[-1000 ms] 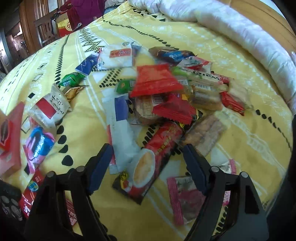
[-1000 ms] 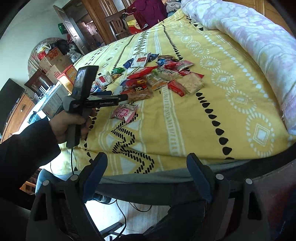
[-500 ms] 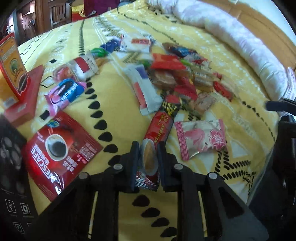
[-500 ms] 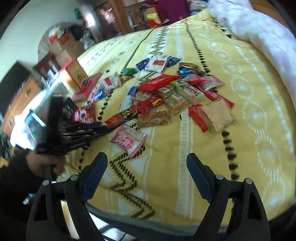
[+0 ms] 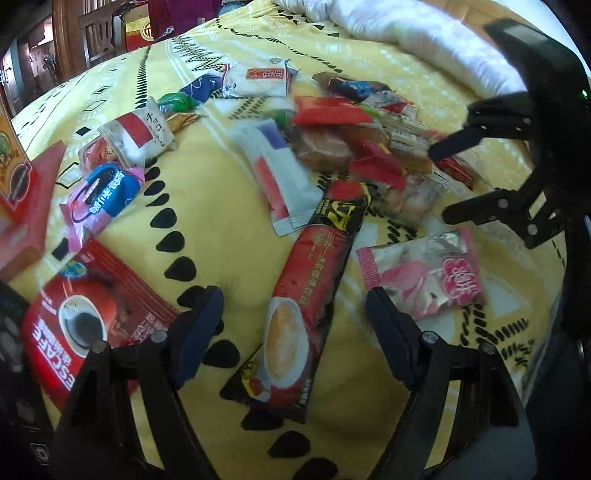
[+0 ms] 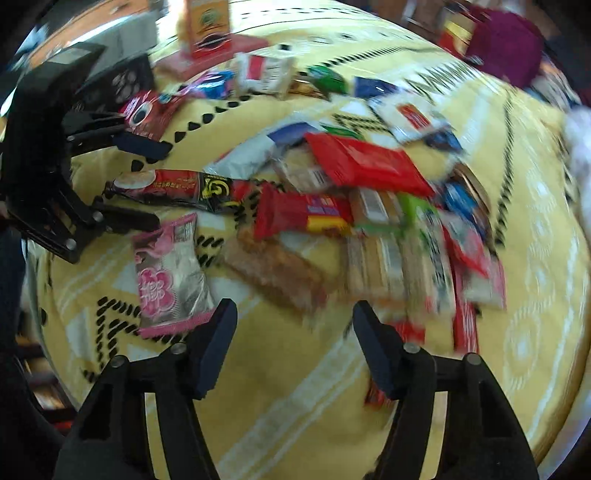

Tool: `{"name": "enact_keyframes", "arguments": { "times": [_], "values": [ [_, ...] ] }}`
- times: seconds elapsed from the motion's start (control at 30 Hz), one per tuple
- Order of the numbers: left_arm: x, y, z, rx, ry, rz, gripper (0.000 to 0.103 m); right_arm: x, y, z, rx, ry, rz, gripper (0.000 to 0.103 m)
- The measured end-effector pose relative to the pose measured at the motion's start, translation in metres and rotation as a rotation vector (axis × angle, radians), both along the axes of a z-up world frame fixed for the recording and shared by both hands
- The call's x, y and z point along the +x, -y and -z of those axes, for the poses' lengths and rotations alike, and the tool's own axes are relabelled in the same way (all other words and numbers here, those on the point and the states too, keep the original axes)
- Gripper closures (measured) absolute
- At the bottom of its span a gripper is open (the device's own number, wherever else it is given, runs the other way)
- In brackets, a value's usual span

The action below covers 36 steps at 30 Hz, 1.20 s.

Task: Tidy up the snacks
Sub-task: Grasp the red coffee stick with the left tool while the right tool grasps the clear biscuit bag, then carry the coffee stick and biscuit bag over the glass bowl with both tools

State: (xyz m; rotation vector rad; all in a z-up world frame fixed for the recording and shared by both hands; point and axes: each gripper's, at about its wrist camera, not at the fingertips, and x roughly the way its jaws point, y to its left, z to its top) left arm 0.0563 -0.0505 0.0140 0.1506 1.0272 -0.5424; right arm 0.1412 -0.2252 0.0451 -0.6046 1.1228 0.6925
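Observation:
Many snack packets lie heaped on a yellow patterned bedspread (image 5: 207, 206). A long red coffee-mix stick (image 5: 306, 295) lies flat between the fingers of my open left gripper (image 5: 291, 325), which is empty. A pink flower packet (image 5: 424, 273) lies just right of it, also in the right wrist view (image 6: 166, 273). My right gripper (image 6: 291, 339) is open and empty above the bedspread, near a brown cracker bar (image 6: 273, 273). The right wrist view is blurred. The left gripper shows at its left edge (image 6: 140, 184), and the right gripper shows in the left wrist view (image 5: 447, 181).
A red Nescafe sachet (image 5: 85, 321) and a pink-blue Oreo pack (image 5: 99, 195) lie at left. Red and orange boxes (image 5: 18, 199) stand at the far left. A red wafer packet (image 6: 365, 162) tops the heap. A white quilt (image 5: 417, 33) lies at the back.
My left gripper has opened and let go of the coffee-mix stick, which now lies on the bedspread. My right gripper has swung in low over the snack heap.

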Motion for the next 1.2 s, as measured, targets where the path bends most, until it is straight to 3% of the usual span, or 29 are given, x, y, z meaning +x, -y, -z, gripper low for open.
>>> {"name": "enact_keyframes", "arguments": {
  "times": [0.17,0.3,0.33,0.37,0.53,0.73,0.93,1.1,1.2],
  "values": [
    [0.006,0.006,0.003,0.017,-0.003,-0.015,0.029,0.017,-0.009,0.010,0.025,0.017,-0.031,0.033],
    [0.008,0.000,0.001,-0.011,-0.022,-0.050,0.064,0.019,-0.016,0.019,0.030,0.015,-0.032,0.033],
    [0.006,-0.002,0.000,-0.015,-0.028,-0.060,0.068,0.019,-0.016,0.019,0.033,0.019,-0.020,0.037],
    [0.004,-0.003,-0.001,-0.016,-0.033,-0.066,0.069,0.021,-0.014,0.020,0.053,-0.028,0.016,0.049],
    [-0.011,-0.008,-0.012,-0.029,-0.037,-0.101,0.084,-0.006,-0.006,0.008,0.143,0.004,0.118,0.060],
    [-0.026,-0.020,-0.054,-0.058,0.041,-0.178,0.088,-0.044,0.013,-0.033,0.301,0.061,0.324,0.065],
    [-0.057,-0.032,-0.122,-0.074,0.219,-0.226,0.089,-0.079,0.027,-0.087,0.509,0.150,0.580,0.065],
    [-0.073,-0.056,-0.163,-0.057,0.325,-0.287,0.089,-0.098,0.007,-0.129,0.625,0.210,0.632,0.066],
    [-0.084,-0.080,-0.183,-0.049,0.358,-0.338,0.089,-0.101,-0.014,-0.150,0.635,0.228,0.606,0.066]
  ]
}}
